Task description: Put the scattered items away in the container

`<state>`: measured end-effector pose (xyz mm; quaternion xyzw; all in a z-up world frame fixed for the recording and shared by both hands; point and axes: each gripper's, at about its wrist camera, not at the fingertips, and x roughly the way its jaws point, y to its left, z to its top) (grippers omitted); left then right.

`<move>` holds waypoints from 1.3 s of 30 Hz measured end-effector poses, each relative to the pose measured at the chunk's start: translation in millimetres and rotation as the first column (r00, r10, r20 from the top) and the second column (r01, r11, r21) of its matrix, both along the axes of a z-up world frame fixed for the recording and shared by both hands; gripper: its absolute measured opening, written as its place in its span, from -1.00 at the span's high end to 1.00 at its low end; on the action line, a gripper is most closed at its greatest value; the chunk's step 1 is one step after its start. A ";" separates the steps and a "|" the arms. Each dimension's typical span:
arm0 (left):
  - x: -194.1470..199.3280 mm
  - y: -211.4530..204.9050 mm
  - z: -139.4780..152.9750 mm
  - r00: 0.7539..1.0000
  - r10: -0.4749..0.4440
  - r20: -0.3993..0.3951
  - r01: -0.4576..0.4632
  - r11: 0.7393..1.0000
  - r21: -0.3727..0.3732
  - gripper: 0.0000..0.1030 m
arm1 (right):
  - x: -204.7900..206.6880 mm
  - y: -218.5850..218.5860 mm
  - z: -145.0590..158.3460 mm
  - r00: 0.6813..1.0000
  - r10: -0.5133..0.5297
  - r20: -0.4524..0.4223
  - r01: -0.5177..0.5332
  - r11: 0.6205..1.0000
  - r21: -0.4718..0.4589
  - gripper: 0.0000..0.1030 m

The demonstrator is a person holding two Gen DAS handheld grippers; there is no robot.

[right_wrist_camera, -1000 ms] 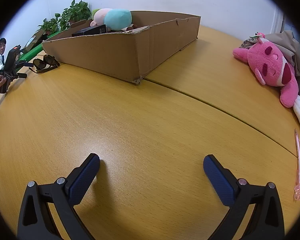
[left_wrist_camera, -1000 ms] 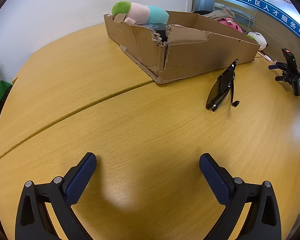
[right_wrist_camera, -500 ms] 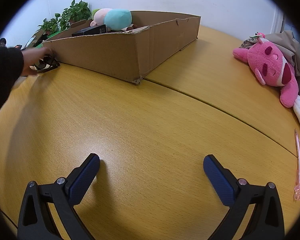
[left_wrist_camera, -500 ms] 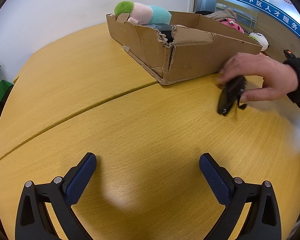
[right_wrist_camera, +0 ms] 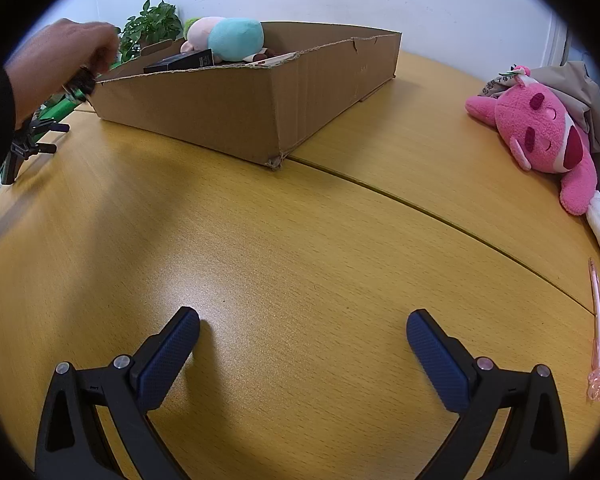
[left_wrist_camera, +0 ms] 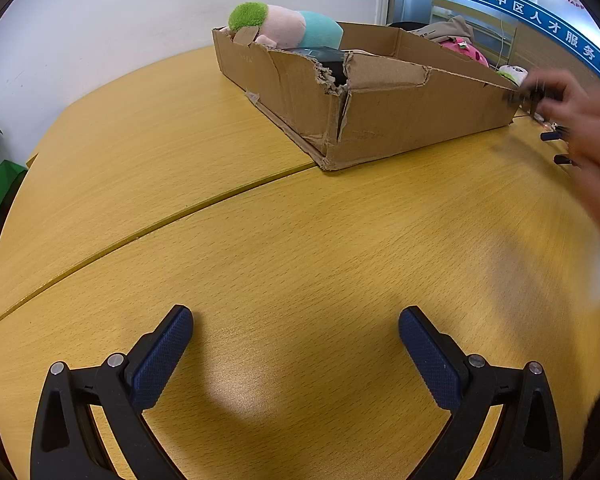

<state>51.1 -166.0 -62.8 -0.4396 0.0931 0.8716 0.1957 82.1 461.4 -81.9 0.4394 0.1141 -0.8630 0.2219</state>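
Cardboard box (right_wrist_camera: 236, 108), torn at one corner, sits in the upper centre of both views on a wooden table (right_wrist_camera: 300, 240), already holding a plush toy (right_wrist_camera: 228, 38) and a dark carton (right_wrist_camera: 180, 63). Both the left gripper (left_wrist_camera: 296, 340) and right gripper (right_wrist_camera: 303, 340) rest low with jaws spread wide, empty. At far right of the right view lies a pink plush (right_wrist_camera: 540, 136), soft, light, best pinched at a limb; a thin pink pen (right_wrist_camera: 598, 320) looks slippery. A bare hand (right_wrist_camera: 64, 60) at upper left lifts a dark object, possibly sunglasses, blurred, over the rim.
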 end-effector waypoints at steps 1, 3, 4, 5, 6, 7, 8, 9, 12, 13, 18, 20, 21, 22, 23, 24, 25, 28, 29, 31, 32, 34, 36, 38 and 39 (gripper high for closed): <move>0.0 0.1 -0.2 1.000 0.000 0.000 0.000 1.000 0.000 -1.00 | 0.1 0.3 0.1 1.000 0.000 0.000 0.000 1.000 0.000 -1.00; 0.1 0.1 0.0 1.000 0.000 0.000 0.000 1.000 0.000 -1.00 | 0.1 0.0 0.1 1.000 0.000 0.000 0.000 1.000 0.000 -1.00; 0.1 0.2 -0.2 1.000 0.000 0.000 0.000 1.000 0.000 -1.00 | 0.1 0.0 0.1 1.000 0.000 0.000 0.000 1.000 0.000 -1.00; 0.2 0.0 0.1 1.000 0.000 0.000 0.000 1.000 0.000 -1.00 | 0.1 0.0 0.1 1.000 0.000 0.000 0.000 1.000 0.000 -1.00; 0.1 0.1 0.0 1.000 0.000 0.000 0.000 1.000 0.000 -1.00 | 0.1 -0.1 0.1 1.000 0.000 0.000 0.000 1.000 0.000 -1.00; 0.1 0.3 -0.1 1.000 0.000 0.000 0.000 1.000 0.000 -1.00 | 0.2 -0.1 0.1 1.000 0.001 0.000 -0.001 1.000 0.000 -1.00; 0.3 0.0 0.1 1.000 0.000 0.000 0.000 1.000 0.000 -1.00 | 0.2 -0.1 0.1 1.000 0.001 0.000 -0.001 1.000 0.000 -1.00; 0.2 0.4 -0.3 1.000 0.000 0.000 0.000 1.000 0.000 -1.00 | 0.1 0.1 0.2 1.000 0.001 0.000 -0.001 1.000 0.000 -1.00; 0.3 0.2 0.1 1.000 -0.001 0.001 0.001 1.000 0.000 -1.00 | 0.0 -0.1 0.5 1.000 0.001 0.000 -0.001 1.000 0.000 -1.00; 0.2 0.4 -0.2 1.000 -0.001 0.001 0.001 1.000 0.000 -1.00 | 0.0 -0.1 0.5 1.000 0.001 0.000 -0.001 1.000 0.000 -1.00; 0.1 0.1 -0.6 1.000 -0.001 0.001 0.001 1.000 0.000 -1.00 | 0.1 -0.3 0.5 1.000 0.002 0.000 -0.002 1.000 0.001 -1.00; -0.2 0.7 -1.7 1.000 -0.002 0.001 0.002 1.000 0.000 -1.00 | -0.1 0.5 0.8 1.000 0.002 0.000 -0.002 1.000 0.001 -1.00; -0.1 0.7 -1.6 1.000 -0.002 0.001 0.002 1.000 0.000 -1.00 | -0.1 0.4 0.9 1.000 0.002 0.000 -0.002 1.000 0.001 -1.00; -0.1 0.7 -1.7 1.000 -0.002 0.001 0.002 1.000 0.000 -1.00 | -0.2 0.4 0.9 1.000 0.002 0.000 -0.002 1.000 0.001 -1.00; -0.3 1.0 -2.3 1.000 -0.003 0.001 0.003 1.000 -0.001 -1.00 | -0.2 0.4 1.0 1.000 0.002 0.000 -0.002 1.000 0.001 -1.00; -0.4 1.3 -3.1 1.000 -0.003 0.001 0.003 1.000 -0.002 -1.00 | -0.3 0.7 1.2 1.000 0.002 0.000 -0.002 1.000 0.001 -1.00; -0.4 1.5 -3.5 1.000 -0.003 0.000 0.003 1.000 -0.001 -1.00 | -0.6 -0.2 1.3 1.000 0.002 0.000 -0.002 1.000 0.001 -1.00; -0.7 2.0 -4.8 1.000 -0.003 0.001 0.003 1.000 0.000 -1.00 | -0.6 -0.7 1.4 1.000 0.004 -0.002 -0.004 1.000 0.005 -1.00; -0.8 2.3 -5.7 1.000 -0.003 0.001 0.003 1.000 0.000 -1.00 | -1.2 -1.0 1.4 1.000 0.005 -0.001 -0.005 1.000 0.004 -1.00; -0.1 3.5 -6.4 1.000 -0.004 0.001 0.004 1.000 0.000 -1.00 | -2.1 -0.6 1.5 1.000 0.005 -0.001 -0.005 1.000 0.003 -1.00; 0.4 3.7 -6.9 1.000 -0.004 0.001 0.004 1.000 0.000 -1.00 | -2.4 -0.5 1.4 1.000 0.005 -0.001 -0.005 1.000 0.003 -1.00; 1.1 5.3 -7.2 1.000 -0.004 0.001 0.004 1.000 0.000 -1.00 | -2.9 0.0 1.3 1.000 0.005 -0.001 -0.005 1.000 0.002 -1.00; 1.1 5.8 -7.2 1.000 -0.004 0.001 0.004 1.000 0.000 -1.00 | -3.2 -0.2 1.0 1.000 0.005 -0.001 -0.005 1.000 0.003 -1.00; 0.9 5.8 -7.7 1.000 -0.005 0.001 0.005 1.000 0.000 -1.00 | -4.2 0.0 0.5 1.000 0.004 -0.002 -0.004 1.000 0.003 -1.00; 0.8 5.7 -7.8 1.000 -0.005 0.001 0.005 1.000 0.000 -1.00 | -4.0 -0.2 0.4 1.000 0.005 -0.002 -0.005 1.000 0.003 -1.00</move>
